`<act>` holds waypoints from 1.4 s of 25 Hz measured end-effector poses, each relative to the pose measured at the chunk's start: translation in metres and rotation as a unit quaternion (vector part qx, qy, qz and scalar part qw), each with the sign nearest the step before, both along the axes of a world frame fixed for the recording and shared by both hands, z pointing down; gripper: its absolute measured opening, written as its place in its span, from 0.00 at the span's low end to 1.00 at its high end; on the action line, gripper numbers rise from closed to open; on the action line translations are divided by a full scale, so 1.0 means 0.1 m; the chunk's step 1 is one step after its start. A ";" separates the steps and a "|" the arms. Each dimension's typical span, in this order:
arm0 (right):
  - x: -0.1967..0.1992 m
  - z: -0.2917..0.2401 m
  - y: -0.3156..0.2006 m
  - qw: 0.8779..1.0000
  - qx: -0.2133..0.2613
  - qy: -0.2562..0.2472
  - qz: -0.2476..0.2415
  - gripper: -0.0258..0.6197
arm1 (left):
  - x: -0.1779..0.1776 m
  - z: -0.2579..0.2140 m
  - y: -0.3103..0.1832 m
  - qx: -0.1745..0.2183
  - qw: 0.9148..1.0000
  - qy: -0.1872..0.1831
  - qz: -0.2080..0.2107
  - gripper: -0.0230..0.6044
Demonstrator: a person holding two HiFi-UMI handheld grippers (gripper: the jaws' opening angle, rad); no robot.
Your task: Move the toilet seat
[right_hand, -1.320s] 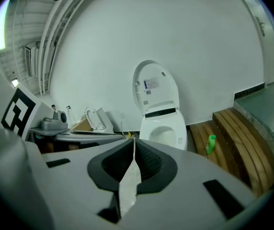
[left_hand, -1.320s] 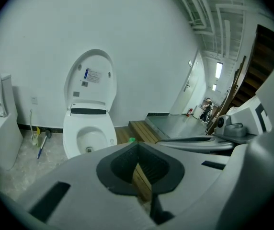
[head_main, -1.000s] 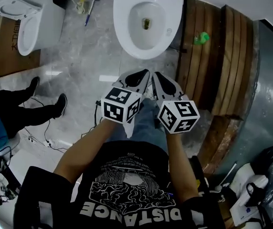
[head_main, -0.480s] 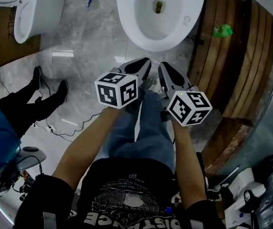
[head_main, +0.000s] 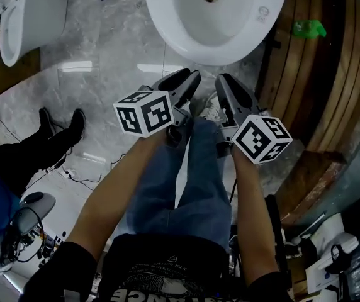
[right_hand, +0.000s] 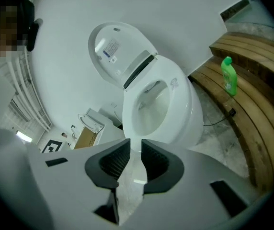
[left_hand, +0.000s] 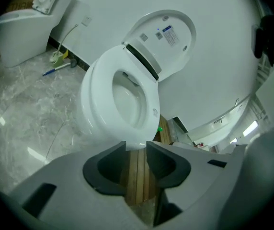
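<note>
Place: toilet seat (left_hand: 97, 94) lay down on bowl (left_hand: 90, 128), just beyond both grippers | Handling: likely stiff, smooth, hinged; take near front rim | left gripper (left_hand: 136, 145) jaws were opening, empty | right gripper (right_hand: 135, 143) jaws narrow, opening, empty

The toilet seat (head_main: 162, 17) is smooth, glossy white, and the floor (head_main: 104, 55) is polished grey marble-patterned tile that catches bright reflections. The curved step (head_main: 321, 80) is brown wooden planks with a dull, grainy finish. The green bottle (right_hand: 229, 80) looks like shiny plastic, and the person's trousers (head_main: 186, 181) are blue denim.
</note>
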State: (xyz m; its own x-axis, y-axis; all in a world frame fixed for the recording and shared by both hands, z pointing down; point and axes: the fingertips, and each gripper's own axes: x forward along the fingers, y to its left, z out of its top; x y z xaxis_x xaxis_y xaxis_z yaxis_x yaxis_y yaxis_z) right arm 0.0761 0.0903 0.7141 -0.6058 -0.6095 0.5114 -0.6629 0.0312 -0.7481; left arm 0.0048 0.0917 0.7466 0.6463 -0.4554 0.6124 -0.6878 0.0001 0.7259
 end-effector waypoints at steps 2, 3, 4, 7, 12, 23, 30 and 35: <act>-0.01 0.13 0.00 1.000 -0.011 -0.013 0.018 0.20 | -0.03 0.11 -0.02 -0.006 1.000 0.028 -0.007 0.28; -0.02 0.20 0.00 0.999 -0.014 -0.017 0.025 0.21 | -0.05 0.15 -0.04 -0.006 0.999 0.038 -0.011 0.29; -0.02 0.26 0.00 0.999 -0.017 -0.019 0.032 0.21 | -0.08 0.20 -0.06 -0.006 0.999 0.047 -0.016 0.30; -0.03 0.45 0.02 0.998 -0.029 -0.023 0.050 0.25 | -0.17 0.36 -0.10 -0.014 0.997 0.063 -0.032 0.34; -0.05 0.66 -0.03 0.994 -0.037 -0.055 0.089 0.33 | -0.17 0.48 -0.15 -0.020 0.994 0.107 -0.030 0.42; -0.08 0.90 -0.17 0.977 -0.063 -0.124 0.164 0.37 | -0.10 0.57 -0.33 -0.039 0.983 0.174 -0.052 0.42; -0.06 0.88 -0.15 0.966 -0.082 -0.142 0.199 0.32 | -0.17 0.56 -0.32 -0.058 0.982 0.169 -0.067 0.31; -0.04 0.68 -0.11 0.960 -0.093 -0.152 0.214 0.31 | -0.16 0.35 -0.29 -0.073 0.980 0.172 -0.069 0.31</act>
State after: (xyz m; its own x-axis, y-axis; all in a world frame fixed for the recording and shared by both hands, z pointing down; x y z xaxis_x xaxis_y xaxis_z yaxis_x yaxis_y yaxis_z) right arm 0.0724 0.0795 0.7817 -0.4586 -0.7515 0.4742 -0.3347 -0.3483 -0.8756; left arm -0.0113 0.0627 0.7815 0.7646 -0.4769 0.4334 -0.3877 0.1968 0.9005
